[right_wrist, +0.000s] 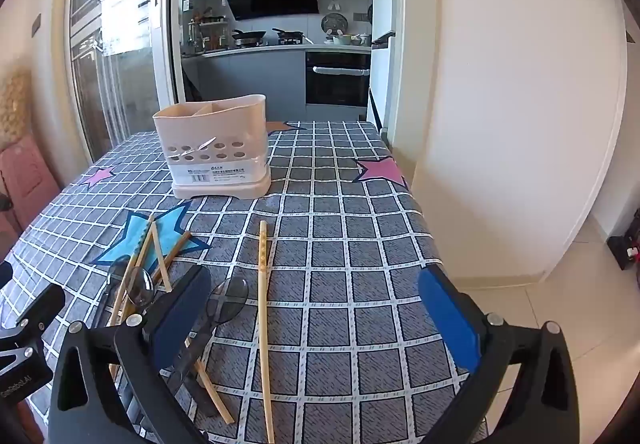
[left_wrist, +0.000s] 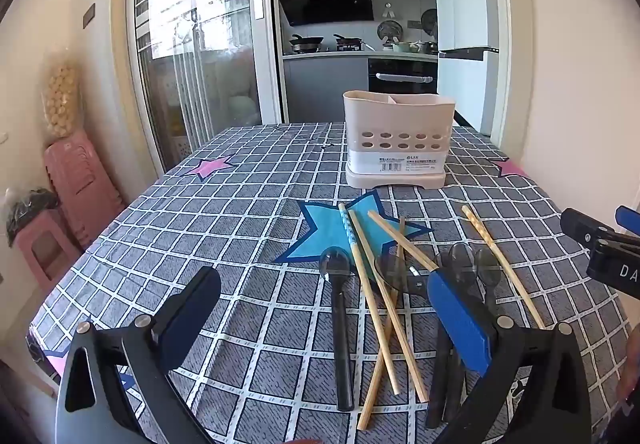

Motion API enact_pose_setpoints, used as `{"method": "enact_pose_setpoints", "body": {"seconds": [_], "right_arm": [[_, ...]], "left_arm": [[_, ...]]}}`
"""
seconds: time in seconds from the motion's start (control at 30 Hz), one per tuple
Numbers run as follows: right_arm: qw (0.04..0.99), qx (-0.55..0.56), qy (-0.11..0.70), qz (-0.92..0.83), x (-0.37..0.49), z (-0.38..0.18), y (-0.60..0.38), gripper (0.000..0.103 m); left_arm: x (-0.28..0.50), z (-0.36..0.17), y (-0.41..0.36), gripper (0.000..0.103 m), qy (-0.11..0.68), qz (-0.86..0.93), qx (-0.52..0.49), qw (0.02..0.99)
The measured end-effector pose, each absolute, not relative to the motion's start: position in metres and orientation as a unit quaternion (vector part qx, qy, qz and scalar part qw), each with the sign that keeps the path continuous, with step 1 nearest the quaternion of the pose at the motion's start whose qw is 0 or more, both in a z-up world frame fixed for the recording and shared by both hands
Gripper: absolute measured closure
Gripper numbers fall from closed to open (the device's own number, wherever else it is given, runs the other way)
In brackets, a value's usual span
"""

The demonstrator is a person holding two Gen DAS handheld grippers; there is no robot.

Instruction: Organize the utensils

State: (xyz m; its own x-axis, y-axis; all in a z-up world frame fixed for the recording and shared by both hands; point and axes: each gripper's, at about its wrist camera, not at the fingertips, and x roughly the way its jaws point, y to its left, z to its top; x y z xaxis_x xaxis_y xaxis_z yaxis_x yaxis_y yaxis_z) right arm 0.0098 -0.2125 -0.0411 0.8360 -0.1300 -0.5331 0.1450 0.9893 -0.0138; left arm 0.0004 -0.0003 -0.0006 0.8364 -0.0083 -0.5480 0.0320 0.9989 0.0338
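- My left gripper is spread wide above the table, with nothing between its pads.
- A black-handled spoon lies on the cloth in the gap between those fingers, its bowl pointing away from me toward the caddy.
- Just right of that spoon, three chopsticks lie crossed over one another, their far ends on a blue star printed on the cloth.
- The left gripper's right pad sits in front of more spoons; their dark handles run back under that finger, and I cannot tell how many there are.
- A fourth, lone chopstick lies to the right of that pad, apart from the crossed ones.
- My right gripper is also released, jaws wide, gripping nothing.
- In the right wrist view the lone chopstick lies lengthwise between the fingers, nearer the left pad.
- A clear spoon bowl lies just beside that left pad, on its inner side; the rest of the pile is out past the pad to the left.
- The caddy stands upright at the far side of the table, well beyond both grippers, and a divider shows inside its rim.
- The right gripper shows at the right edge of the left view, near the lone chopstick.
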Motion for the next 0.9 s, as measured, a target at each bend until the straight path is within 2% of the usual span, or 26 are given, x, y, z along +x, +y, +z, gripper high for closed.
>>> {"method": "enact_pose_setpoints", "body": {"seconds": [0.9], "right_arm": [[0.963,0.004,0.26,-0.07,0.006,-0.038,-0.208,0.0]], "left_arm": [[0.004,-0.001,0.009,0.0,0.287,-0.006,0.011,0.958]]}}
